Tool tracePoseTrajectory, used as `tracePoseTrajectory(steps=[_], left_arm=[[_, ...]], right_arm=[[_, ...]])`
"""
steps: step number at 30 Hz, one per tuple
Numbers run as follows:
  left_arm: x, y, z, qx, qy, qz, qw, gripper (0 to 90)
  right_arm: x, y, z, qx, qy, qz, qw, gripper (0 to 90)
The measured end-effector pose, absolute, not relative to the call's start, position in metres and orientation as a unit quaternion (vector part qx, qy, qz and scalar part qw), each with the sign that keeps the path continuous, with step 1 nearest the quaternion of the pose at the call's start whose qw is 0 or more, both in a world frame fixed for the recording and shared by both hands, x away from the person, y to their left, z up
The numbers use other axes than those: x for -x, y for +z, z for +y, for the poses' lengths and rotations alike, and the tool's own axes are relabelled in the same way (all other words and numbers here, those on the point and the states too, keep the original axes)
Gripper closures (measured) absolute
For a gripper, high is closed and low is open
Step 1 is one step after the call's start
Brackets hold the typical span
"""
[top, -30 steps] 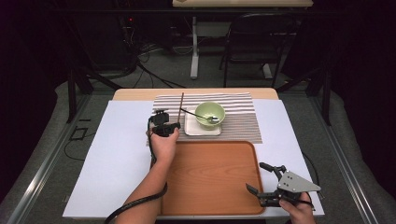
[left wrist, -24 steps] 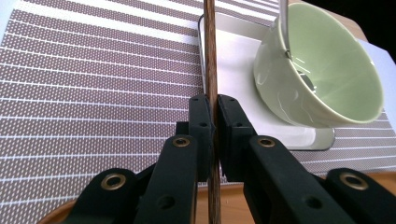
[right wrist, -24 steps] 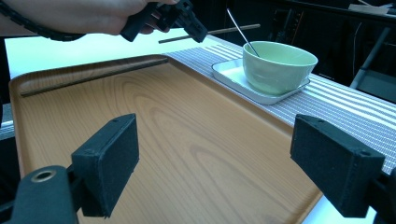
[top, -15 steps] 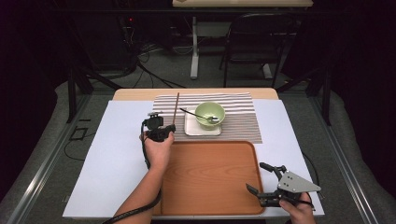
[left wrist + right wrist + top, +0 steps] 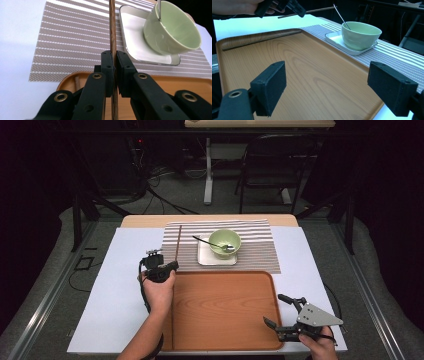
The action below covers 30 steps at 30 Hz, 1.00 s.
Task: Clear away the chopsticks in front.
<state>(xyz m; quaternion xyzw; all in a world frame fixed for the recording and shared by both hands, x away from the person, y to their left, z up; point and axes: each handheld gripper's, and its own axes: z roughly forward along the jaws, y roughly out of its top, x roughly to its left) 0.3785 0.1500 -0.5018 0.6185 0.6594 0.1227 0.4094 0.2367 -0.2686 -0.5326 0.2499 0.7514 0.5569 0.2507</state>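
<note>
A brown chopstick (image 5: 112, 30) is clamped between the jaws of the left gripper (image 5: 161, 268), which is held just beyond the far left corner of the wooden tray (image 5: 225, 320). The stick is pointed away from the tray, over the striped mat (image 5: 255, 247). The green bowl (image 5: 224, 243) is seen on a white plate (image 5: 204, 257) beyond the tray's far edge. The right gripper (image 5: 282, 317) is held over the tray's near right corner, its jaws wide apart and nothing between them.
</note>
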Motion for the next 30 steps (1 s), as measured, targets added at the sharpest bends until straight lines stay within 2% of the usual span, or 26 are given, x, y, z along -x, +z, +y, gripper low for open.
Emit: tracePoseTrajectory(steps=[17,30], left_arm=[[-0.335,-0.515,0.155,-0.618,0.113,0.659,0.415,85.3],[-0.301,-0.533,0.155,-0.628,0.116,0.661,0.394,85.3]], right_arm=[[-0.236,-0.533,-0.268,-0.250,0.556,0.752,0.251,14.9],[-0.236,-0.533,-0.268,-0.249,0.556,0.752,0.250,14.9]])
